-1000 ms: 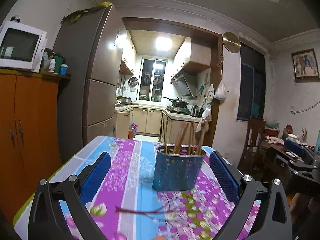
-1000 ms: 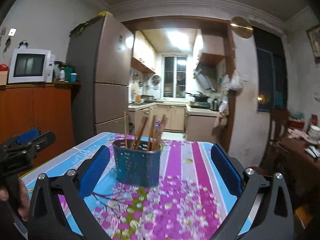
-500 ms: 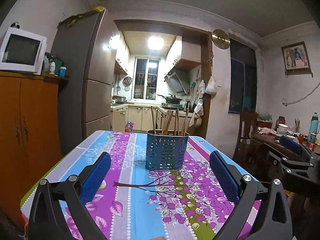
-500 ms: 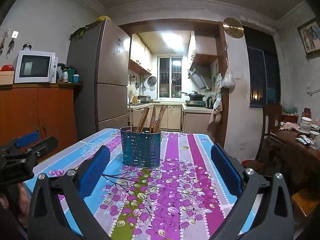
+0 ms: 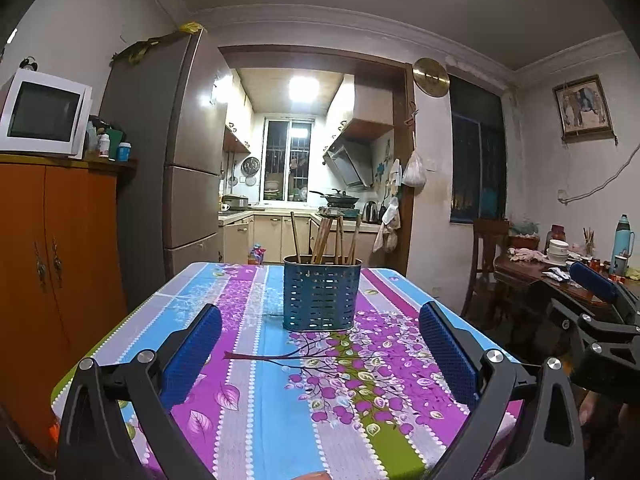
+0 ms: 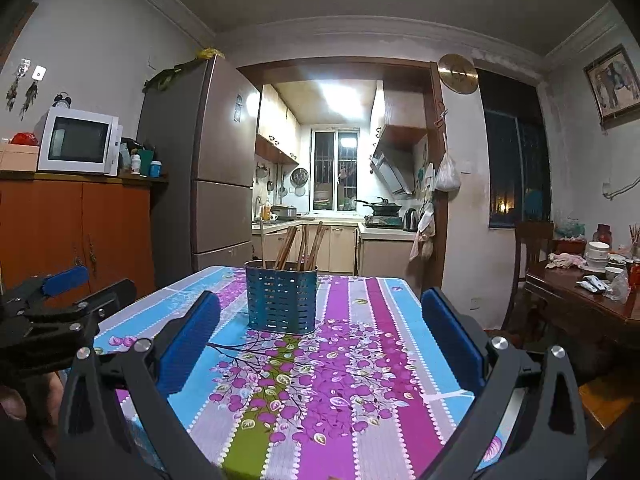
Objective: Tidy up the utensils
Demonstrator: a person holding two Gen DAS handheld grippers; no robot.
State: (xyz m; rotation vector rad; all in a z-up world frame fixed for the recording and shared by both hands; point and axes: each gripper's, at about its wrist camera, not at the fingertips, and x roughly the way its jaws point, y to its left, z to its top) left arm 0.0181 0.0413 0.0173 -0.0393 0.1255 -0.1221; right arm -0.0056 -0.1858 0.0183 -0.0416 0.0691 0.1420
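Left wrist view: I see the holder [image 5: 320,298] at 12 o'clock, chopsticks [image 5: 325,240] upright; both tongs released, left tongs [image 5: 320,354] nearer.

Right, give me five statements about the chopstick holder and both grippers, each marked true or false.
1. The blue perforated holder stands upright on the floral tablecloth. True.
2. The chopsticks lie flat on the cloth. False: they stand in the holder.
3. The left gripper is open and holds nothing. True.
4. The right gripper is shut on the holder. False: it is open, short of the holder.
5. The holder lies tipped on its side. False: it is upright.
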